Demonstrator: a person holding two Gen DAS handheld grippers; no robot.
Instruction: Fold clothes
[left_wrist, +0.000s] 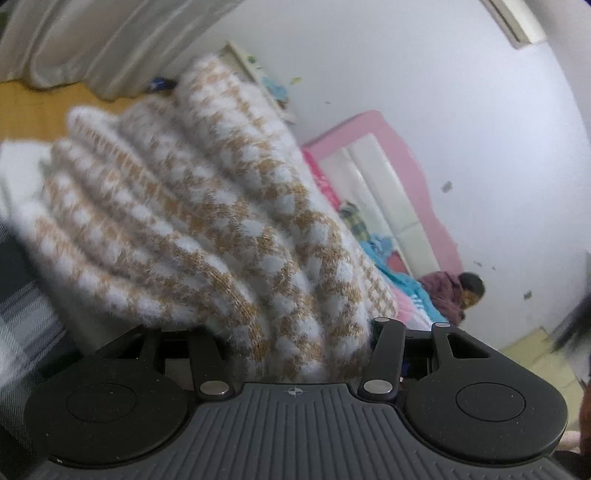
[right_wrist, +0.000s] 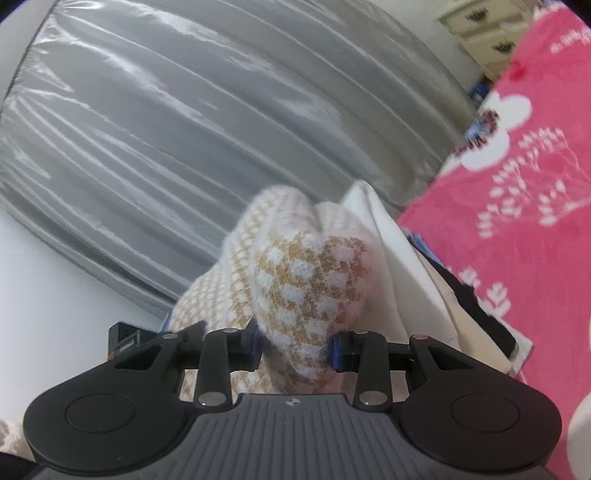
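Left gripper (left_wrist: 295, 343) — jaws clamped on a fuzzy white-and-tan houndstooth knit (left_wrist: 192, 221), bunched in thick pleats that fan up and leftward from the grip, filling most of the left wrist view. Behind it: pale curtain (left_wrist: 92, 40), pink headboard (left_wrist: 388, 155), white wall (left_wrist: 424, 74). Right gripper (right_wrist: 295, 347) — jaws pinched on another bunch of the same knit, its rounded fold bulging just above the blue pads (right_wrist: 335, 350). Grey curtain (right_wrist: 184, 129) behind; white cloth (right_wrist: 399, 266) beside the knit; pink printed blanket (right_wrist: 517, 206) at far right.
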